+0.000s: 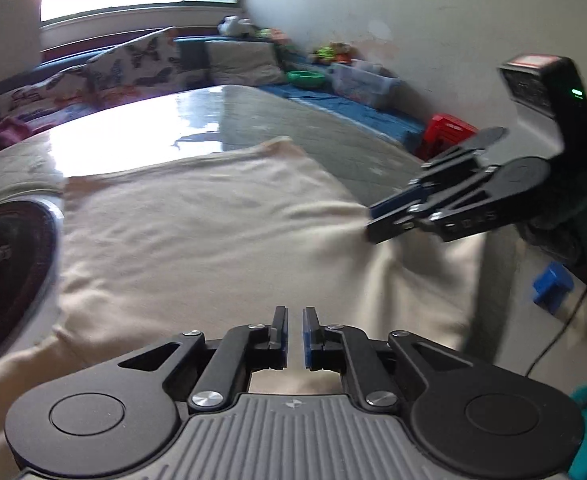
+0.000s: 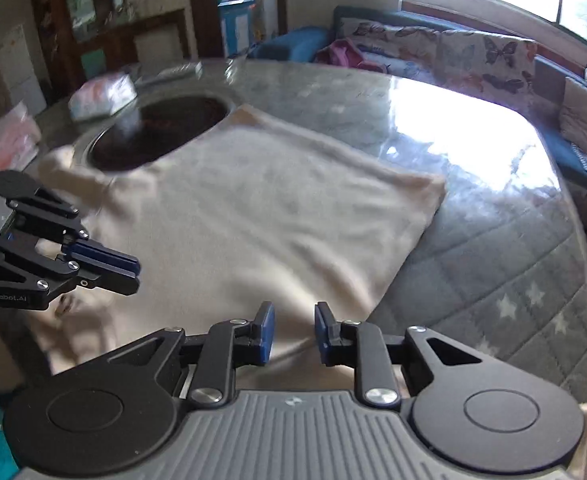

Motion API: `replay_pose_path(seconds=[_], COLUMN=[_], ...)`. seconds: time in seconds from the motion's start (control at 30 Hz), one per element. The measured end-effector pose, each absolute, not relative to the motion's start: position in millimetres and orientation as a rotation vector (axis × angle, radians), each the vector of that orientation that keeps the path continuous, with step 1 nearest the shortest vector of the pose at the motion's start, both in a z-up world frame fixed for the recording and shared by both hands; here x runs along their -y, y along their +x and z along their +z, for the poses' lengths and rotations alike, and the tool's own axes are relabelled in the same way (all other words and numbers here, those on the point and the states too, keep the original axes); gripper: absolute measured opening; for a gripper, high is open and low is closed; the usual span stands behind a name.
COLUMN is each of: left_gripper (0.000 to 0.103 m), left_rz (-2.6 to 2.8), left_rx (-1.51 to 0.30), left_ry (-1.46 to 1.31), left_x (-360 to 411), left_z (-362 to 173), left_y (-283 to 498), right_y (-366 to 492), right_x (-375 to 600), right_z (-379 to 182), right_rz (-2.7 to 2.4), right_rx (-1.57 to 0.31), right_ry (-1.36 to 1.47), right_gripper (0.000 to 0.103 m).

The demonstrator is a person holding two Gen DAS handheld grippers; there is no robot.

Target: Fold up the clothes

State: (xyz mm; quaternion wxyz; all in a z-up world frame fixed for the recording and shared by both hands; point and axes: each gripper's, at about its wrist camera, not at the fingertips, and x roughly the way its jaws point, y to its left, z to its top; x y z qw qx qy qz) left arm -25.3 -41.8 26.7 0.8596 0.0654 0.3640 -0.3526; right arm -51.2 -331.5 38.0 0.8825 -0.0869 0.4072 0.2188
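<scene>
A cream garment [image 1: 193, 232] [image 2: 273, 208] lies spread flat on the table, its near edge hanging over the table's side. My left gripper [image 1: 295, 328] [image 2: 135, 276] is low over the near edge with its jaws almost together; whether cloth is pinched between them is hidden. To its right, my right gripper [image 1: 370, 222] [image 2: 294, 324] grips the garment's near right part. Wrinkles run toward its tips and cloth fills the narrow gap between its blue pads [image 2: 267, 332].
The glass-topped table [image 1: 293, 120] [image 2: 493, 260] has a dark round inset [image 1: 5, 264] [image 2: 161, 128] at the garment's left corner, with a plastic packet [image 2: 101, 96] beyond. A butterfly-print sofa [image 1: 133, 60] stands behind it. A red stool [image 1: 449, 128] and a blue block [image 1: 551, 286] sit right.
</scene>
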Motion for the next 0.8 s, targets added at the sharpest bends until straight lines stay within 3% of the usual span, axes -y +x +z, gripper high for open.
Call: replay_pose_path(seconds=[0.37, 0.53, 0.8], left_gripper=[0.009, 0.009, 0.009], left_rz=[-0.533, -0.503, -0.436], left_rx=[-0.797, -0.790, -0.768], left_ry=[0.074, 0.054, 0.034], left_x=[3, -7, -11], left_z=[19, 18, 19], left_y=[29, 35, 50], right_y=[55, 86, 130], right_x=[362, 356, 339], right_z=[18, 10, 12], right_rz=[0.287, 0.295, 0.310], right_rx=[-0.857, -0.859, -0.827], right_ry=[-0.134, -0.130, -0.171], right_gripper=[0.024, 0.010, 0.010])
